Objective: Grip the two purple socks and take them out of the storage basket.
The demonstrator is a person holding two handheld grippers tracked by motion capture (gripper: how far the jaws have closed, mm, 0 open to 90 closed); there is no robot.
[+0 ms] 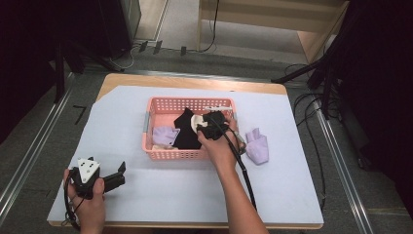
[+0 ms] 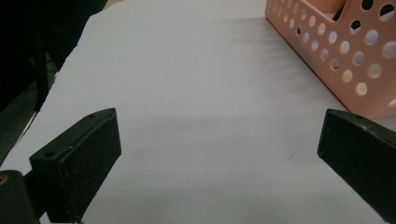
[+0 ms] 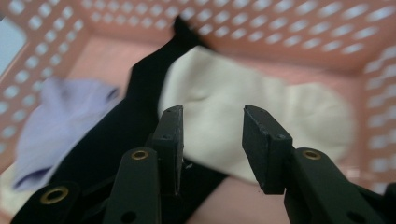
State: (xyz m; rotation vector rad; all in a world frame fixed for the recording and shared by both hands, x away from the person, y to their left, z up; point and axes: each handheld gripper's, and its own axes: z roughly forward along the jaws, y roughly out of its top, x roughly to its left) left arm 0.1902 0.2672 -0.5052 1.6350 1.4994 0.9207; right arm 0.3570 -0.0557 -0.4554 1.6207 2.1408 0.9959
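Observation:
A pink perforated basket (image 1: 187,101) sits mid-table and holds a cream sock (image 1: 196,122), a black sock (image 1: 186,131) and a lavender sock (image 1: 165,135). My right gripper (image 1: 212,122) hangs inside the basket's right half. In the right gripper view its jaws (image 3: 212,116) stand open just above the cream sock (image 3: 261,93), with nothing between them; the black sock (image 3: 121,126) and lavender sock (image 3: 60,116) lie to the left. My left gripper (image 1: 119,173) rests open near the table's front left, and its jaws (image 2: 219,135) frame bare white cloth beside the basket (image 2: 336,51).
Another lavender sock (image 1: 257,146) lies on the white table cover (image 1: 292,185) just right of the basket. Cables and stand legs (image 1: 311,73) crowd the floor beyond the table's far right corner.

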